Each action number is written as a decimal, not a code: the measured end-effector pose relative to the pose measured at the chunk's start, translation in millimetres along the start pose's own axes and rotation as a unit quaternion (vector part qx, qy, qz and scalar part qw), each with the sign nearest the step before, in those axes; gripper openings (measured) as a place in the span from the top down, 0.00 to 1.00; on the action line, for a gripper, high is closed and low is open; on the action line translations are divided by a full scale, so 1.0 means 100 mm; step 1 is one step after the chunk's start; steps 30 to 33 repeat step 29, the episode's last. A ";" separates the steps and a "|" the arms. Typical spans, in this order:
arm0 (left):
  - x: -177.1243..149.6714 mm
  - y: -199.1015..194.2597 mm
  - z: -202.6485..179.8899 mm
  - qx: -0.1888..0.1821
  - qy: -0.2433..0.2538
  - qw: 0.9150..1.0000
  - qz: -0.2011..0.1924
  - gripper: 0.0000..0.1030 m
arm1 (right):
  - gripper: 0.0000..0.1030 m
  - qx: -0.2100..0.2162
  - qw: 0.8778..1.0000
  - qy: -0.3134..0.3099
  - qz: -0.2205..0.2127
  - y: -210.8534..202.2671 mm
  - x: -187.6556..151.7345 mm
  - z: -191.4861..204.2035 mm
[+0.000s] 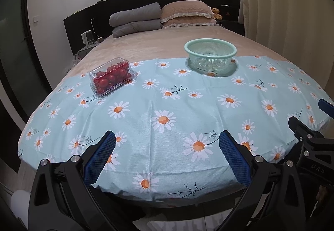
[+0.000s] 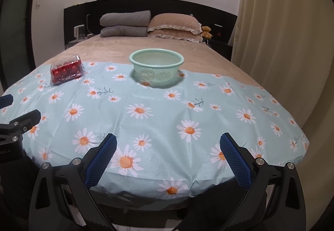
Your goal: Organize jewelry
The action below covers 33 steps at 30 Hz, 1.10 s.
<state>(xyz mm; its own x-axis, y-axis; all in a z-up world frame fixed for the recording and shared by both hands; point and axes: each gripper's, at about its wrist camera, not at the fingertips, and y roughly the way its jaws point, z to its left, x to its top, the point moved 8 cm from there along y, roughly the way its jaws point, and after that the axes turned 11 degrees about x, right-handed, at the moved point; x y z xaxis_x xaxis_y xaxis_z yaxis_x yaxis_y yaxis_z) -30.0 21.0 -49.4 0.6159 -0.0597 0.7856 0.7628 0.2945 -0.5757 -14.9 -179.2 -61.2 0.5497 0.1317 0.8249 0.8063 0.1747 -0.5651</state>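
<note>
left wrist: left gripper point(image 1: 167, 143) jaws apart, empty; tomato box point(image 1: 112, 76) ahead-left on daisy cloth point(image 1: 167, 105); green basket point(image 1: 210, 54) ahead-right | right wrist: right gripper point(image 2: 168, 145) jaws apart, empty; basket straight ahead, box far left; no jewelry visible

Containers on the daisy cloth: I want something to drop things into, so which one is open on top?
The green mesh basket; the clear clamshell box of red fruit is lidded shut.
</note>
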 end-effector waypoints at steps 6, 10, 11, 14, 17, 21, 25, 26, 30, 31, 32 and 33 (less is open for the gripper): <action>0.00 -0.02 -0.04 -0.007 0.005 1.000 -0.002 0.06 | 0.08 0.001 1.000 0.003 0.001 -0.01 -0.01 -0.01; 0.00 -0.02 -0.04 -0.007 0.005 1.000 -0.002 0.06 | 0.08 0.001 1.000 0.003 0.000 -0.01 -0.01 -0.01; 0.00 -0.02 -0.04 -0.007 0.006 1.000 -0.002 0.06 | 0.08 0.001 1.000 0.003 0.000 -0.01 -0.01 -0.01; 0.00 -0.03 -0.04 -0.010 0.005 1.000 -0.002 0.06 | 0.08 0.001 1.000 -0.001 -0.001 -0.02 -0.01 0.01; -0.01 -0.04 -0.04 -0.013 0.005 1.000 -0.002 0.06 | 0.08 0.004 1.000 -0.002 -0.001 -0.02 -0.01 0.02; -0.01 -0.03 -0.03 -0.012 0.003 1.000 -0.001 0.06 | 0.08 0.007 1.000 -0.001 0.001 -0.02 -0.02 0.03; -0.01 -0.02 0.00 -0.007 -0.003 1.000 0.003 0.06 | 0.08 0.009 1.000 -0.002 0.003 -0.01 -0.02 0.03; -0.01 -0.03 -0.01 -0.010 -0.003 1.000 0.001 0.06 | 0.08 0.009 1.000 -0.003 0.003 -0.01 -0.02 0.04; 0.00 -0.04 -0.04 -0.017 0.001 1.000 -0.002 0.06 | 0.08 0.012 1.000 -0.004 0.004 -0.01 -0.02 0.05; 0.00 -0.04 -0.04 -0.017 0.001 1.000 -0.002 0.06 | 0.08 0.012 1.000 -0.004 0.004 -0.01 -0.02 0.05; 0.00 -0.04 -0.04 -0.017 0.001 1.000 -0.002 0.06 | 0.08 0.012 1.000 -0.004 0.004 -0.01 -0.02 0.05; 0.00 -0.04 -0.04 -0.017 0.001 1.000 -0.002 0.06 | 0.08 0.012 1.000 -0.004 0.004 -0.01 -0.02 0.05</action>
